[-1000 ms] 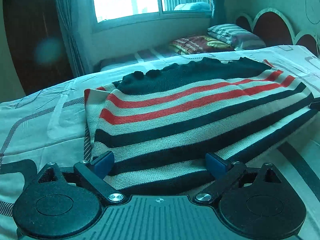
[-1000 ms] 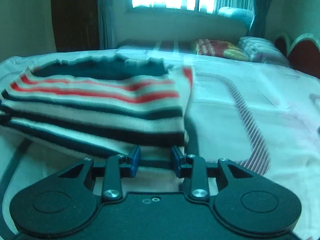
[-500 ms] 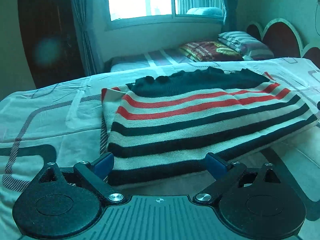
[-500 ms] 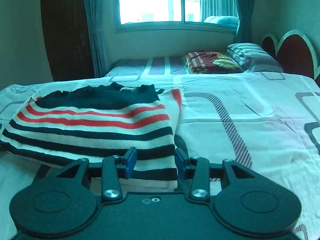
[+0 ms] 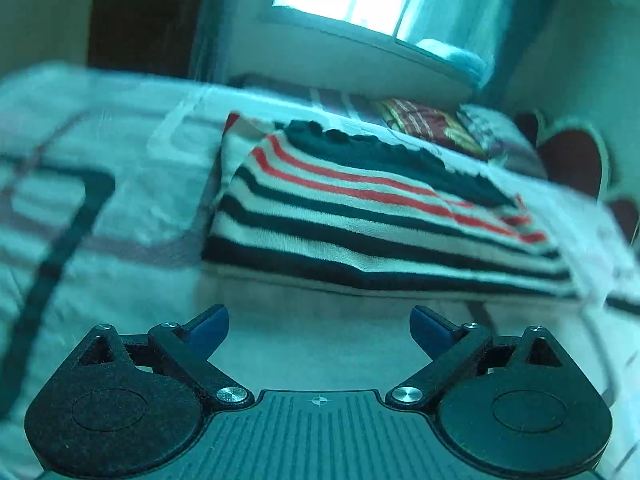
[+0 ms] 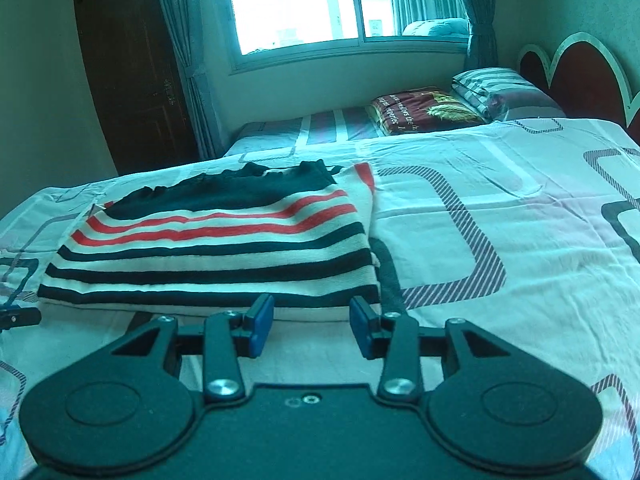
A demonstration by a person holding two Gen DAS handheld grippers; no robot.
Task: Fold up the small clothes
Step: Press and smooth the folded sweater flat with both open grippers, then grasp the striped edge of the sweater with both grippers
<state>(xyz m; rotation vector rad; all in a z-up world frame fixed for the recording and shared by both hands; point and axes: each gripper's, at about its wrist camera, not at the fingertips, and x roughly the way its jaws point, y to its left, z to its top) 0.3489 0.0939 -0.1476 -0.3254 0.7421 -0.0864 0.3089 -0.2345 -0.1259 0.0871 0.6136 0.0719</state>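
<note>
A small knitted garment with cream, black and red stripes (image 6: 224,252) lies folded flat on the bed; it also shows in the left wrist view (image 5: 360,220), blurred by motion. My left gripper (image 5: 319,326) is open and empty, held back from the garment's near edge over bare sheet. My right gripper (image 6: 311,320) is open and empty, just in front of the garment's near right corner. The tip of the left gripper (image 6: 18,317) shows at the left edge of the right wrist view.
The bed sheet (image 6: 500,208) is white with dark and striped rounded-square patterns. Pillows (image 6: 428,110) lie at the far end by a dark red headboard (image 6: 576,68). A window (image 6: 304,4) and a dark wooden door (image 6: 132,72) are behind.
Both grippers have pulled back from the garment's near edge, and the right one has opened off the hem. The garment now lies flat on the bed. The left view has tilted and blurred.
</note>
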